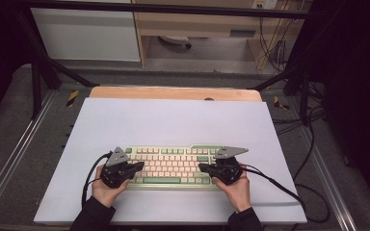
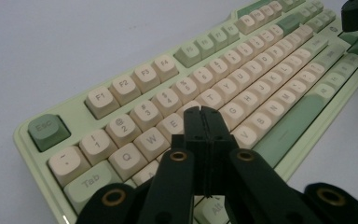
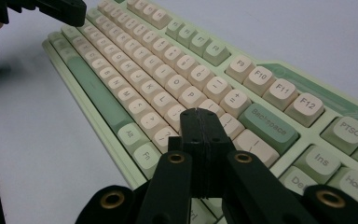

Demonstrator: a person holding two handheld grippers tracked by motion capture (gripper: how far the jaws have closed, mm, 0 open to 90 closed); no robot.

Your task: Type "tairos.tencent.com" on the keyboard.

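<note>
Keyboard [image 1: 173, 167] lies on the pale tabletop [image 1: 173, 120], near its front edge. Left tool [image 1: 137, 167] over the keyboard's left end, jaws pressed together, holding nothing. Right tool [image 1: 203, 167] over the keyboard's right end, likewise closed and empty.
</note>
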